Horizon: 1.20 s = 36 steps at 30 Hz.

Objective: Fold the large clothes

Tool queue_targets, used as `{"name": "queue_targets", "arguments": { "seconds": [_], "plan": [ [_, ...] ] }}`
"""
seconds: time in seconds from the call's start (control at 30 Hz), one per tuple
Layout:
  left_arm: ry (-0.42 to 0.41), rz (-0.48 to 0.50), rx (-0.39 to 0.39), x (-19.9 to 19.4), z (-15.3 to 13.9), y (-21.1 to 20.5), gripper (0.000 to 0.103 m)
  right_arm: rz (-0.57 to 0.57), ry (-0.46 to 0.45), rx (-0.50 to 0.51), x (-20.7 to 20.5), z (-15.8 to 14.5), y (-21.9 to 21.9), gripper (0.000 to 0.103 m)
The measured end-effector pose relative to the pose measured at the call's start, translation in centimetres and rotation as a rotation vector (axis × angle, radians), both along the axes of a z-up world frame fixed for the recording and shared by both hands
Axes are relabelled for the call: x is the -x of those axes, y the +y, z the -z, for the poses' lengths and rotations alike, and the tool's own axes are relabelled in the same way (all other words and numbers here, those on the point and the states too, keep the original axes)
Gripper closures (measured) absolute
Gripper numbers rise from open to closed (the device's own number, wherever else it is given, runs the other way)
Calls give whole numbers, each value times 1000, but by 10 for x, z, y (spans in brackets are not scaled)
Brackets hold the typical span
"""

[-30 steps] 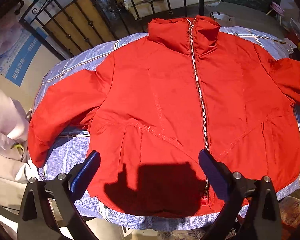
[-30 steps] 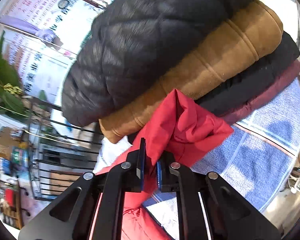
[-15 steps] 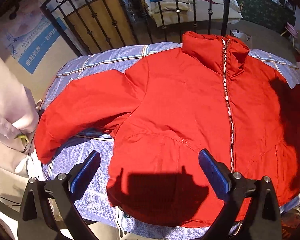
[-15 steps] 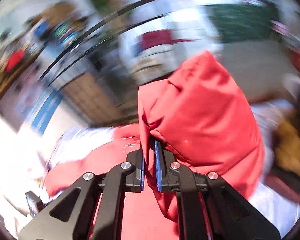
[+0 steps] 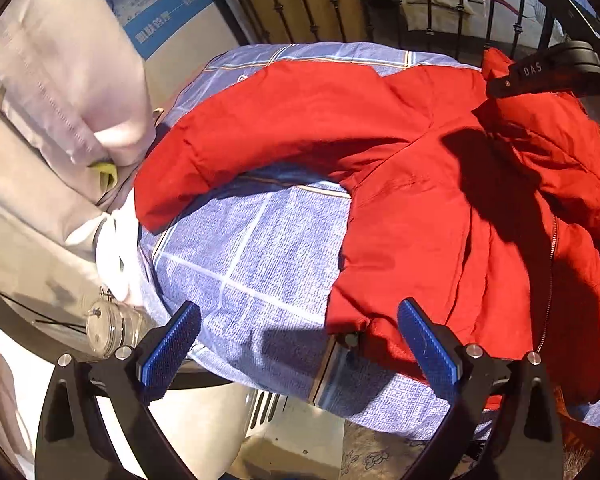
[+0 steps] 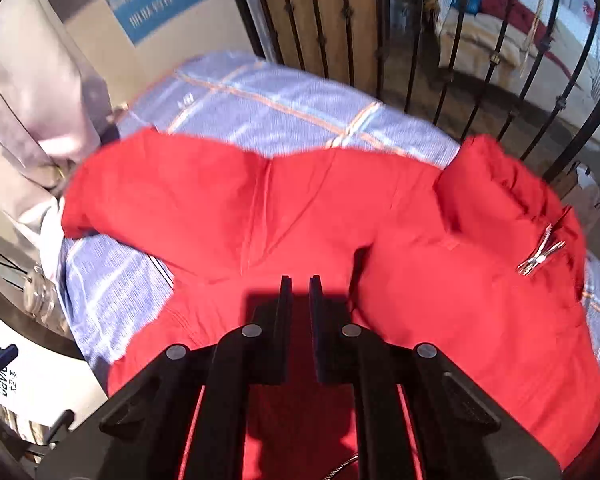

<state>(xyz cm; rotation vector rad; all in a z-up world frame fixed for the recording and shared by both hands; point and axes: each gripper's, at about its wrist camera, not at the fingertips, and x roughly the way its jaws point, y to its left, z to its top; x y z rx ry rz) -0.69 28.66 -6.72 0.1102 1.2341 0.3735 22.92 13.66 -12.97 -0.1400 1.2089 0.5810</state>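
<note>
The red jacket (image 5: 440, 184) lies spread on the table, over a blue checked cloth (image 5: 252, 264); one sleeve (image 5: 236, 148) reaches towards the pale curtains (image 5: 48, 92); black railings (image 6: 452, 52) stand beyond; a clear jar (image 5: 108, 330) sits at the table edge; the left hand-held gripper (image 5: 300, 344) hovers released beside the hem; the right hand-held gripper (image 6: 299, 300) is nearly closed, its jaws holding nothing visible; its body reads "DAS".
</note>
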Motion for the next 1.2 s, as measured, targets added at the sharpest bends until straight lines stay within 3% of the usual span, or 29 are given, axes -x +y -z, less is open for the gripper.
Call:
{"name": "queue_targets", "arguments": {
  "seconds": [0.1, 0.13, 0.17, 0.23, 0.3, 0.4, 0.57, 0.63, 0.77, 0.9, 1.07, 1.2],
  "plan": [
    [6, -13, 5, -1, 2, 1, 6, 6, 70, -59, 11, 6, -12, 81],
    [2, -7, 9, -5, 1, -2, 6, 11, 68, -90, 16, 0, -15, 67],
    [-4, 8, 13, -10, 0, -6, 6, 22, 50, -133, 26, -10, -21, 44],
    [-22, 51, 11, -23, -2, -20, 6, 62, -4, -186, 41, -31, -52, 17],
    [-46, 117, 12, -44, -5, -41, 6, 124, -62, -214, 49, -47, -92, 17],
    [-74, 235, 6, -79, -10, -83, 6, 247, -95, -115, 56, -52, -158, 17],
    [-136, 457, -16, -136, -15, -163, 6, 474, -27, -5, 81, -25, -272, 17],
    [-148, 522, -4, -159, -12, -193, 6, 524, 11, 2, 91, -15, -297, 17],
    [-121, 584, 33, -201, 10, -238, 6, 547, 61, 21, 96, 6, -311, 17],
    [22, 595, 23, -228, 64, -263, 6, 519, 128, 83, 89, 42, -302, 17],
    [124, 551, 53, -249, 106, -262, 4, 476, 190, 126, 73, 77, -294, 8],
    [177, 584, 7, -258, 124, -270, 4, 467, 269, 141, 59, 110, -295, 5]
  ]
}}
